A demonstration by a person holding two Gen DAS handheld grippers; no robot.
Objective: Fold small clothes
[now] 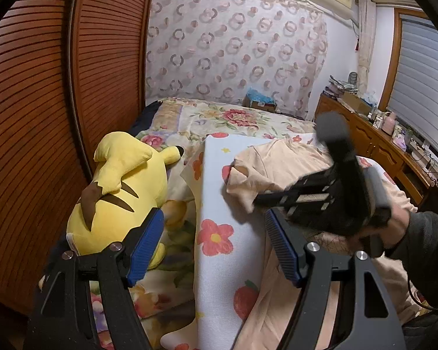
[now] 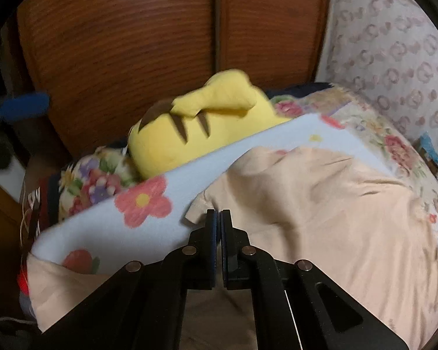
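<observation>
A peach garment lies crumpled on a pale blue mat printed with flowers on the bed. My right gripper comes in from the right, held by a person's hand. Its tips pinch the garment's near left corner. In the right wrist view the right gripper has its jaws together at the edge of the peach garment, with cloth between the tips. My left gripper hovers over the mat's left edge, its blue pads wide apart and holding nothing.
A yellow plush toy lies left of the mat on a floral bedspread, against brown slatted wardrobe doors. A cardboard box sits at the bed's far end. A cluttered wooden dresser runs along the right.
</observation>
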